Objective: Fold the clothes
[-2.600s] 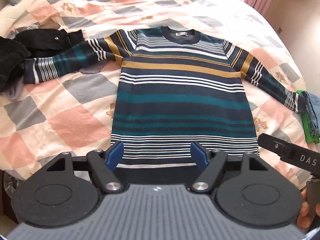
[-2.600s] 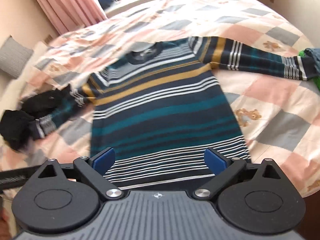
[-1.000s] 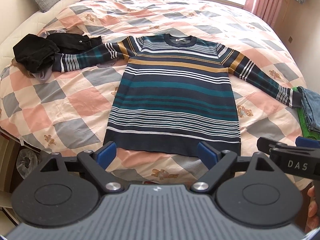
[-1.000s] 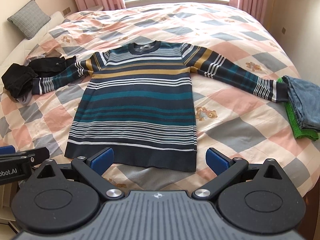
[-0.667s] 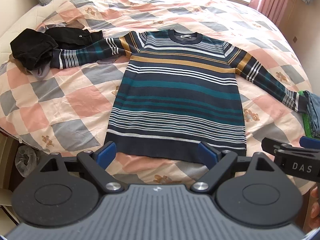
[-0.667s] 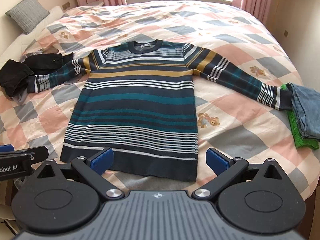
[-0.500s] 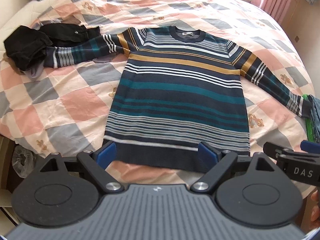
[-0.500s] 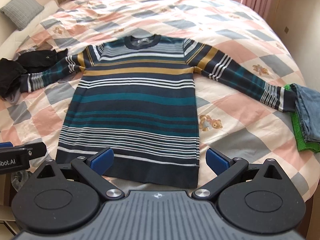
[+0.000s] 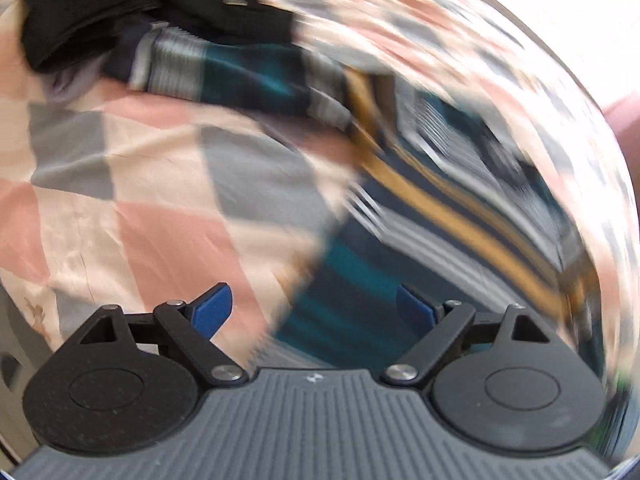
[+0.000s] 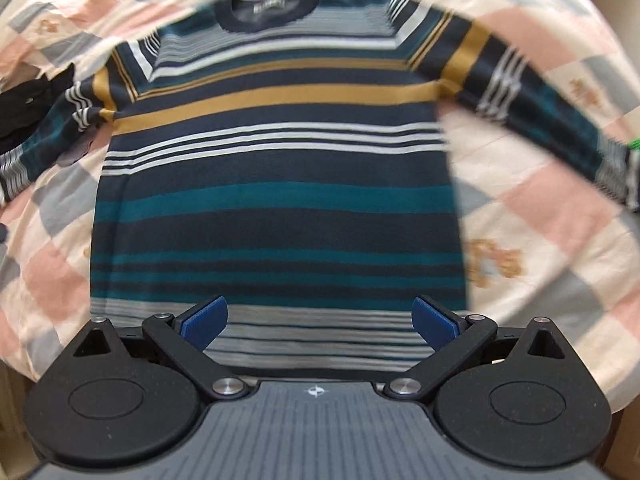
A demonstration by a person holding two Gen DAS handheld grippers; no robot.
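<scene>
A striped sweater (image 10: 276, 168) in navy, teal, white and mustard lies flat on the bed, front up, both sleeves spread out. My right gripper (image 10: 318, 320) hovers open over its lower hem, with nothing between the blue pads. In the blurred left wrist view, the sweater's body (image 9: 400, 248) runs off to the right and its left sleeve (image 9: 240, 72) stretches toward the upper left. My left gripper (image 9: 314, 306) is open and empty, low over the sweater's left edge and the bedspread beside it.
The bed carries a pink, grey and cream checked bedspread (image 10: 540, 220). A heap of black clothes (image 9: 120, 4) lies at the left sleeve's cuff, also seen as black clothes (image 10: 24, 100). A bit of green fabric (image 10: 634, 144) shows at the right cuff.
Both grippers have moved in closer to the sweater. The left one swung fast toward the left sleeve side, blurring its view. The sweater has not moved.
</scene>
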